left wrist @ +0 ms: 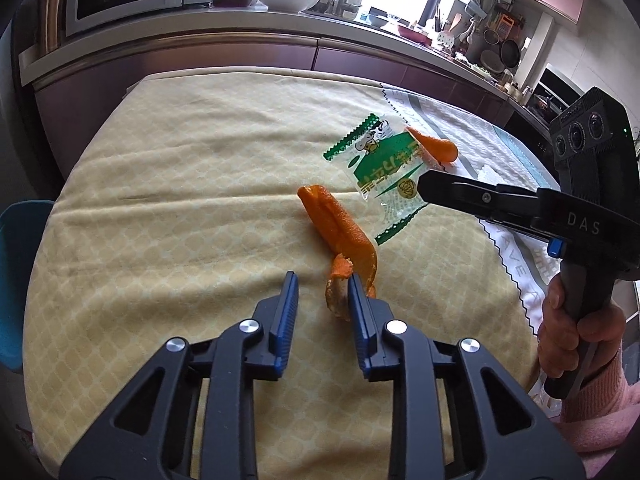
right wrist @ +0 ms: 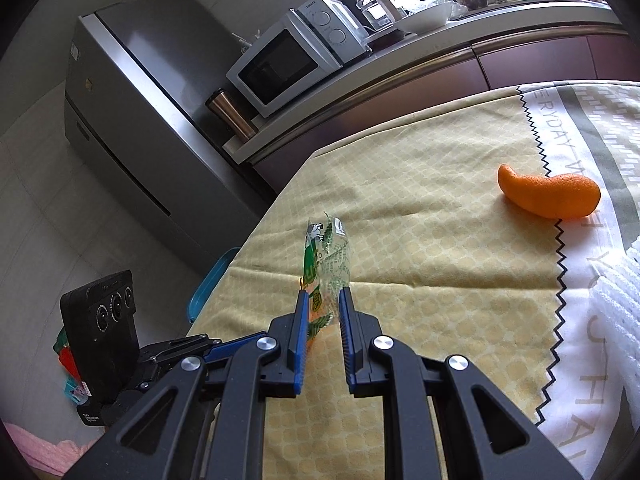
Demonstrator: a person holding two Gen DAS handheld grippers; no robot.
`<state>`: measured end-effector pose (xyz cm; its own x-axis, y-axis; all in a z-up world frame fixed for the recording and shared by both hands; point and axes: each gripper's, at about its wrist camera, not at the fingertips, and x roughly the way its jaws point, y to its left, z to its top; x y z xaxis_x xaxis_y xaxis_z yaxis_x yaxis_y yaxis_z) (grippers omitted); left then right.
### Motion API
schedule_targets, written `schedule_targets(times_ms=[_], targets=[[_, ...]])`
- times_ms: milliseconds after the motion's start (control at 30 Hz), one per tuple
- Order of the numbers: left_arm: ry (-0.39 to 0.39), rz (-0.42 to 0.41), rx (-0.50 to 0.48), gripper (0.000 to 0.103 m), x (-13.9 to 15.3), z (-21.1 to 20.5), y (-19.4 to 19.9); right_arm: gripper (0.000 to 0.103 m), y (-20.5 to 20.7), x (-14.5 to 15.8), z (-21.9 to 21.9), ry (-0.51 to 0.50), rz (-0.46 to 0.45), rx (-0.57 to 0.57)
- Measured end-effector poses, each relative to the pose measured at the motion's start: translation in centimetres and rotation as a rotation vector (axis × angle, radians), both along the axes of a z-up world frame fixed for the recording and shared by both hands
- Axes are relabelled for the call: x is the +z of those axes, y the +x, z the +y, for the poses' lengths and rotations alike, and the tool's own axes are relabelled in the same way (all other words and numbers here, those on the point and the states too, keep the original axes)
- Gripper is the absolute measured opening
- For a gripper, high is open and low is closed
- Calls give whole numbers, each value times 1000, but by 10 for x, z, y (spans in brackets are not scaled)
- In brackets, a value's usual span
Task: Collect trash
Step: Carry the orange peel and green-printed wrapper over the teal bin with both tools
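Observation:
A long orange peel (left wrist: 336, 220) lies on the yellow tablecloth (left wrist: 160, 200). Its curled near end sits between the fingers of my left gripper (left wrist: 322, 284), against the right pad; the jaws stand apart and do not press on it, so this gripper is open. My right gripper (left wrist: 424, 182) comes in from the right, shut on a corner of a clear green-and-white snack wrapper (left wrist: 376, 164). In the right wrist view the wrapper (right wrist: 326, 260) stands upright, pinched in the right gripper (right wrist: 324, 300). A second, plump orange peel (right wrist: 548, 194) rests farther back, at the zigzag seam.
A white and grey cloth (left wrist: 516, 248) with a black zigzag edge covers the table's right side, with white foam (right wrist: 616, 280) on it. A blue chair (left wrist: 16, 280) stands at the table's left edge. Beyond are a kitchen counter with a microwave (right wrist: 292, 60) and a fridge (right wrist: 132, 92).

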<state>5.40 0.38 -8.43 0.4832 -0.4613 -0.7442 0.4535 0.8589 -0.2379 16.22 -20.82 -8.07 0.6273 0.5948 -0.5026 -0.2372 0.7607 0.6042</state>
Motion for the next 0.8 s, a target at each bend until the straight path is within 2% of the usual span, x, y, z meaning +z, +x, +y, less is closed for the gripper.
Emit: schedule_targets(times_ms=[33, 133, 500, 800], targets=[[-5, 4, -8, 9, -1, 0, 0, 14, 0, 0, 0, -1, -1, 0], [-18, -4, -13, 4, 0, 0, -3, 14, 0, -1, 1, 0, -1, 1], [3, -92, 17, 3, 22, 12, -16, 14, -1, 6, 12, 3, -18, 34], [10, -108, 81, 3, 35, 40, -16, 14, 4, 15, 26, 11, -38, 76]])
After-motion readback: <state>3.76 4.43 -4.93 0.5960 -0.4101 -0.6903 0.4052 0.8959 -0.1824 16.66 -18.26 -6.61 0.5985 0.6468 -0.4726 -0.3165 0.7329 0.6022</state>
